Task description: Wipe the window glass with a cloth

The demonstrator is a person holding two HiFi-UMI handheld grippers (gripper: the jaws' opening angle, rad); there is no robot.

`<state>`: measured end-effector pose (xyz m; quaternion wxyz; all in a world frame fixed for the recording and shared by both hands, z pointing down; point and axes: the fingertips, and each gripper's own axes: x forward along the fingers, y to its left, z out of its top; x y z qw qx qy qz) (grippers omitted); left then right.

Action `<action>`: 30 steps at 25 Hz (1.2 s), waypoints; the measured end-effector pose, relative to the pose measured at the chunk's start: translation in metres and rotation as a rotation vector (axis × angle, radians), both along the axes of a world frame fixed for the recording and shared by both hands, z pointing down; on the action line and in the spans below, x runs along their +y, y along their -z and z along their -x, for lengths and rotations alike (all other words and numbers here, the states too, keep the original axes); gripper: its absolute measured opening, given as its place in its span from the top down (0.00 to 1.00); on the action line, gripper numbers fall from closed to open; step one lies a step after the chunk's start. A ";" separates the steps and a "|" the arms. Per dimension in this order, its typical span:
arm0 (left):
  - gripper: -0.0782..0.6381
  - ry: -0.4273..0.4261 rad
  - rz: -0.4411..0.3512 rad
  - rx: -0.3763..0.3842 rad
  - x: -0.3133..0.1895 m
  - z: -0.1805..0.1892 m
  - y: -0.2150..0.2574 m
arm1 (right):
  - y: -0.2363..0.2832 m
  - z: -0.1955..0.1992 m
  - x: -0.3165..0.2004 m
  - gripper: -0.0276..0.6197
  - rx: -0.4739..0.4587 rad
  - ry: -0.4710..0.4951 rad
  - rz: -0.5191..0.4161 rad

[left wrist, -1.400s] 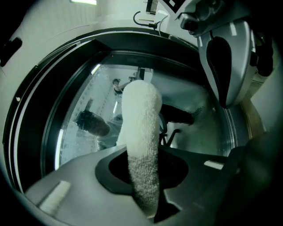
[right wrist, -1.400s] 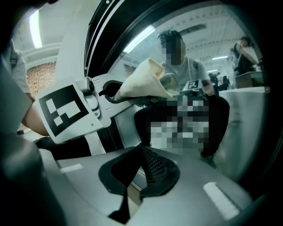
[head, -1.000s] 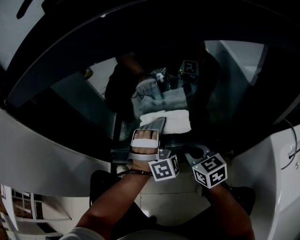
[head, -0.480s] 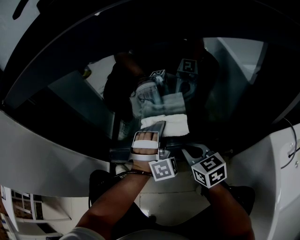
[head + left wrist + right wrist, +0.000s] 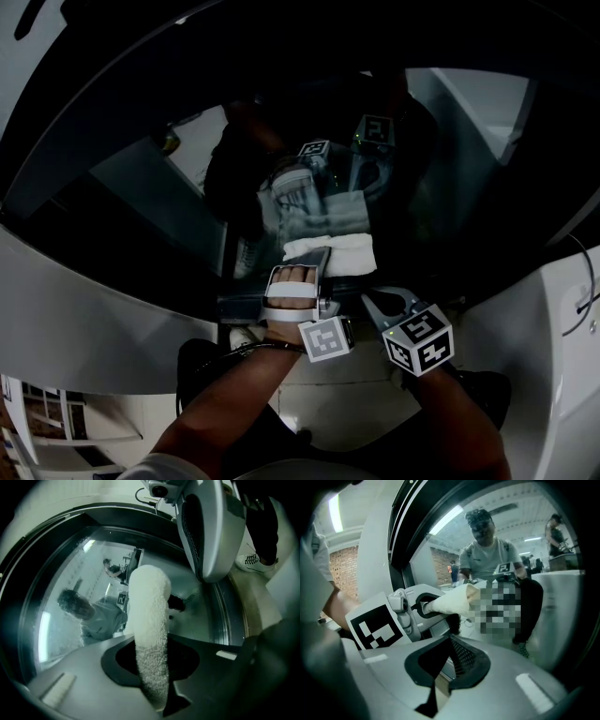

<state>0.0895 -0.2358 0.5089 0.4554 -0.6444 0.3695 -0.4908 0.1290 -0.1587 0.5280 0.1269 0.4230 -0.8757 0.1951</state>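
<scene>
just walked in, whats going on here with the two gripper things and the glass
A person is wiping the window glass with a white cloth. The left gripper is clamped on the cloth and holds it against the glass. The right gripper is shut with nothing between its jaws. It sits beside the left one and takes no part in the wiping.
</scene>
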 end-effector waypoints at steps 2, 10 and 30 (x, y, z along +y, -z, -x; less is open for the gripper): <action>0.76 0.001 0.022 -0.007 0.000 0.001 -0.005 | -0.001 0.001 0.000 0.95 0.001 0.002 0.003; 0.76 -0.001 0.062 0.011 0.000 -0.002 -0.005 | -0.004 0.002 -0.001 0.95 0.008 0.006 0.013; 0.75 -0.038 0.380 0.483 0.022 -0.001 0.004 | -0.004 0.010 -0.011 0.95 0.011 0.003 0.022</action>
